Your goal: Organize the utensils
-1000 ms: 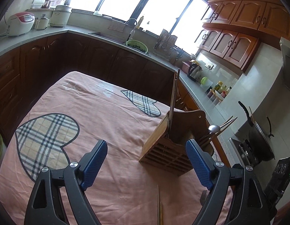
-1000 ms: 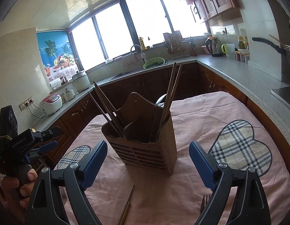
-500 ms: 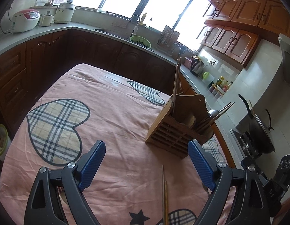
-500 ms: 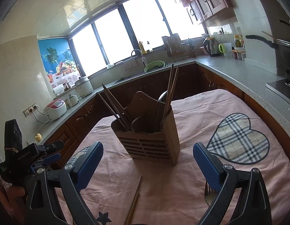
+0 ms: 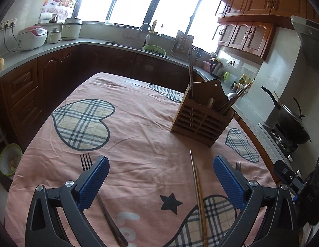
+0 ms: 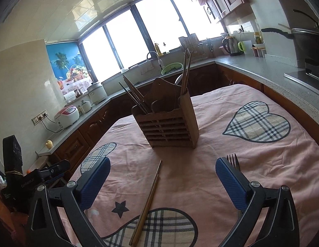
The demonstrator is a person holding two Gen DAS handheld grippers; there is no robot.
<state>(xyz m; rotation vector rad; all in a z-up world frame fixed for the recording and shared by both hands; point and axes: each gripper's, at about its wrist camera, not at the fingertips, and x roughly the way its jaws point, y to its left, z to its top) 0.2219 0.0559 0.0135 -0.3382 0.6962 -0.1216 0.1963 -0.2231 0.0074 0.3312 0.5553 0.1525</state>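
Left wrist view: left tool (image 5: 159,182) spread wide, empty, above the pink cloth (image 5: 138,123) on the counter. Wooden holder (image 5: 202,115) at 1 o'clock, upright, with chopsticks and a spoon standing in it. Loose chopstick pair (image 5: 197,193) lying between the pads, pointing toward 12. One fork (image 5: 86,161) at 10 o'clock just beside the left pad (image 5: 93,183), a second fork (image 5: 238,165) by the right pad, a dark stick (image 5: 111,220) at 7 o'clock

Right wrist view: right tool (image 6: 162,182) also wide, empty. Holder (image 6: 169,123) at 12 o'clock. Chopstick pair (image 6: 148,201) between the pads. Fork (image 6: 233,161) touching the right pad (image 6: 229,183) at 2 o'clock. Other tool's body at 9 o'clock
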